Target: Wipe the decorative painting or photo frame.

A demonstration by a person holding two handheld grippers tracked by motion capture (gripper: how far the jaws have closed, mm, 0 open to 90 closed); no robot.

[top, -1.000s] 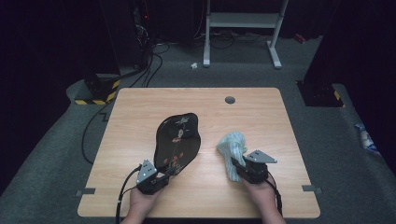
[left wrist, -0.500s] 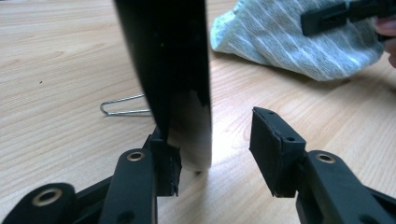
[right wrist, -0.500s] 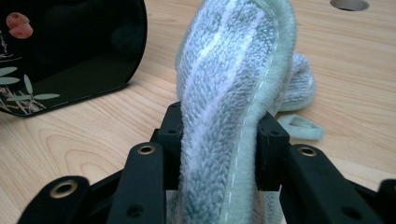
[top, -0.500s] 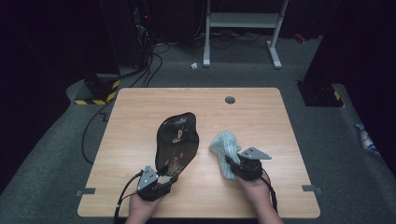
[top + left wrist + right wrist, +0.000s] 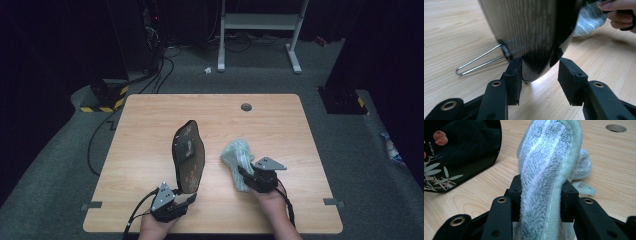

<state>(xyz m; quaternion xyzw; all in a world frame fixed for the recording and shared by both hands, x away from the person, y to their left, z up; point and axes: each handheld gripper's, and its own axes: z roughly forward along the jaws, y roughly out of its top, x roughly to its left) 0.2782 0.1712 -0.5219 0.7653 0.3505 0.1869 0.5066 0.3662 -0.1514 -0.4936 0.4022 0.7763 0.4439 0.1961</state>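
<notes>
Cloth (image 5: pixel 546 177) clamped in right gripper (image 5: pixel 540 197), beside tilted tray (image 5: pixel 188 155)

Desk (image 5: pixel 150 130) open across far half and left side; free passage there. Tilted black tray (image 5: pixel 188 155) stands mid-desk, blocking the lane between both tongs. Towel (image 5: pixel 237 157) just right of it; narrow gap between. Cable hole (image 5: pixel 246 107) near far edge.

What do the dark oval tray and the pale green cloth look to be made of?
The tray: seemingly lacquered wood or plastic. Its black face is glossy with painted leaves, its back shows fine grain-like lines, and a wire loop is fixed there. The cloth: terry towelling, looped pile with a stitched hem, clamped in the right gripper. The table: light wood-grain top, probably laminate.
</notes>
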